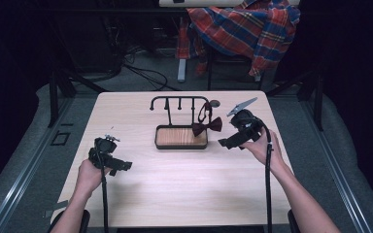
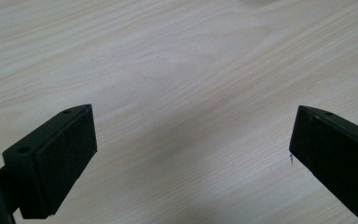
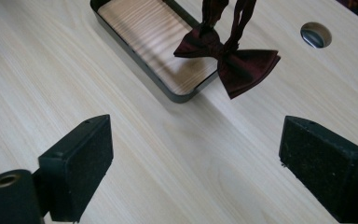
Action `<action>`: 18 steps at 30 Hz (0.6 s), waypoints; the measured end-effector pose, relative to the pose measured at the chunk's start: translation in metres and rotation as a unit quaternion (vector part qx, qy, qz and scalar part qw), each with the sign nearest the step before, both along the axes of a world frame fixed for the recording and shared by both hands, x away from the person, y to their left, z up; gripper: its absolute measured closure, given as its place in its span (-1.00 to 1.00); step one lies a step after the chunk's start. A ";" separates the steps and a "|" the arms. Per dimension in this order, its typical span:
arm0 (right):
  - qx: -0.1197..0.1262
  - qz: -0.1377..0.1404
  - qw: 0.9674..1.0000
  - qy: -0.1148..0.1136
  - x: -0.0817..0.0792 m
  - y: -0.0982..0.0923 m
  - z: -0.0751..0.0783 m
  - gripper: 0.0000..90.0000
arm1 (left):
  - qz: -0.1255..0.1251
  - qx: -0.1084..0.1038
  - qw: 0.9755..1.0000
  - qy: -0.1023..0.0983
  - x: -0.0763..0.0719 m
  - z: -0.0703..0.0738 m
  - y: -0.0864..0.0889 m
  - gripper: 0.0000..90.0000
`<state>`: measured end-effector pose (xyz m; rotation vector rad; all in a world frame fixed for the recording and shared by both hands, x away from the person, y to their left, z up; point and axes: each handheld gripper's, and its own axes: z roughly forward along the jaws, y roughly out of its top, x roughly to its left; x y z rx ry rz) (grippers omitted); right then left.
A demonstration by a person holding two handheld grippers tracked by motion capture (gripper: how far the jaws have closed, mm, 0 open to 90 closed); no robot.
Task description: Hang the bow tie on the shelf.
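A dark red bow tie (image 1: 207, 126) hangs by its strap from the right end of a black hook rack (image 1: 178, 101). The rack rises from a black tray with a wooden floor (image 1: 181, 137). In the right gripper view the bow tie (image 3: 233, 58) dangles over the tray's corner (image 3: 177, 95), beyond the jaws. My right gripper (image 1: 223, 142) is open just right of the tray, nothing between its jaws (image 3: 193, 170). My left gripper (image 1: 125, 166) is open low over bare table at the left, jaws wide apart (image 2: 191, 154).
The light wooden table (image 1: 184, 194) has a round cable hole (image 1: 214, 103) behind the rack, also visible as a cable hole (image 3: 315, 34). A plaid shirt (image 1: 245, 26) drapes over a chair beyond the far edge. Cables trail from both grippers toward the near edge.
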<state>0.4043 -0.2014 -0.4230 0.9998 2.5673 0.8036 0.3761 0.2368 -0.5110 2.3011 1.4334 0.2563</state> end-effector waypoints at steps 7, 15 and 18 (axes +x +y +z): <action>-0.009 0.002 1.000 0.010 -0.009 -0.001 -0.010 -0.84 | 0.000 -0.001 1.000 0.000 0.000 0.000 0.000 -0.98; -0.028 0.009 0.999 0.026 -0.024 -0.004 -0.027 -0.85 | 0.000 0.000 1.000 0.001 0.000 0.000 0.000 -0.99; -0.036 0.011 0.999 0.035 -0.029 -0.005 -0.034 -0.86 | -0.001 0.000 1.000 0.001 0.000 0.000 0.000 -0.99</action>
